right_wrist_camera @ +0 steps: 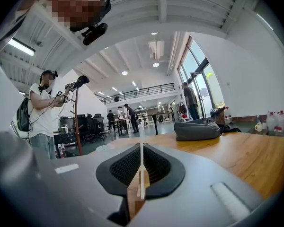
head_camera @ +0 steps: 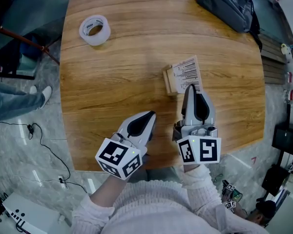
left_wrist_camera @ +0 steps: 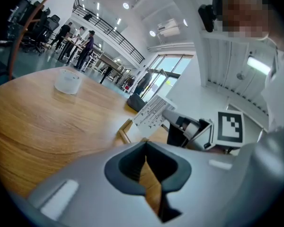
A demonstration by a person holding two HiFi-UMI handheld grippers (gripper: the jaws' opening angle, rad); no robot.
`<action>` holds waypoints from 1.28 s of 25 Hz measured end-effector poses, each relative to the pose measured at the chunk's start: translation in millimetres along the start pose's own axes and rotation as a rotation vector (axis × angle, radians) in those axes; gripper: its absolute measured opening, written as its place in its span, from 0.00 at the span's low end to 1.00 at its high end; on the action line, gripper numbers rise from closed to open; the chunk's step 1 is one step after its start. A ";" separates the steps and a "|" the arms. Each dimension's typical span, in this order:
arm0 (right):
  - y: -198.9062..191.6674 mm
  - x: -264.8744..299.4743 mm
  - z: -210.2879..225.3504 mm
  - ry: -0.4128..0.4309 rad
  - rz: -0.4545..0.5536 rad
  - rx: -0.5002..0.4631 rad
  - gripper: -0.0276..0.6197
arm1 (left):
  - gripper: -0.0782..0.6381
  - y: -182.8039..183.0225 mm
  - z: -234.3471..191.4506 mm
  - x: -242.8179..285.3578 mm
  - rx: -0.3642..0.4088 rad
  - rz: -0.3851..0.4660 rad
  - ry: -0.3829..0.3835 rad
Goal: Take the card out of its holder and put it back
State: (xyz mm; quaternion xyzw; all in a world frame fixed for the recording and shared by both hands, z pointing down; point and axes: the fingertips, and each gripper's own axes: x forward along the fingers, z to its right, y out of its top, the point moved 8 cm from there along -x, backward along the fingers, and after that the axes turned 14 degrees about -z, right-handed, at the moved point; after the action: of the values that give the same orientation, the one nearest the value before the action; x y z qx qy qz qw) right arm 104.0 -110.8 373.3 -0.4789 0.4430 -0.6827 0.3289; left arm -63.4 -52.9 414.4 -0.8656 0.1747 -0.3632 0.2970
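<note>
A white card printed with black lines stands tilted over a small wooden holder mid-table. My right gripper is shut on the card's near edge. In the right gripper view the card shows edge-on as a thin white line between the closed pads. Whether its lower edge sits in the holder's slot I cannot tell. My left gripper hovers shut and empty left of the right one, near the table's front edge. From the left gripper view I see the card, the holder and the right gripper.
A roll of clear tape lies at the table's far left. A dark bag rests at the far right corner. A person's legs are beside the table's left edge, and a person stands nearby.
</note>
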 end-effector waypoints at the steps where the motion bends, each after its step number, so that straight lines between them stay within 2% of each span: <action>1: -0.4 0.0 -0.2 -0.002 -0.001 0.000 0.05 | 0.12 -0.3 0.1 -0.3 0.000 0.001 0.001; 24: -27.6 15.3 -5.2 -0.026 -0.065 0.006 0.05 | 0.12 -9.5 -14.0 -7.2 -0.062 0.018 0.014; 32: -35.9 20.9 -5.4 -0.033 -0.091 0.008 0.05 | 0.12 -9.6 -15.0 -6.8 -0.061 0.020 0.011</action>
State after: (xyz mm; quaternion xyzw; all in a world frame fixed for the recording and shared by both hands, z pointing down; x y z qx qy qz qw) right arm 91.3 -113.4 413.1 -0.5084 0.4126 -0.6908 0.3069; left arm -78.1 -47.9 425.4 -0.8704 0.1961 -0.3595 0.2732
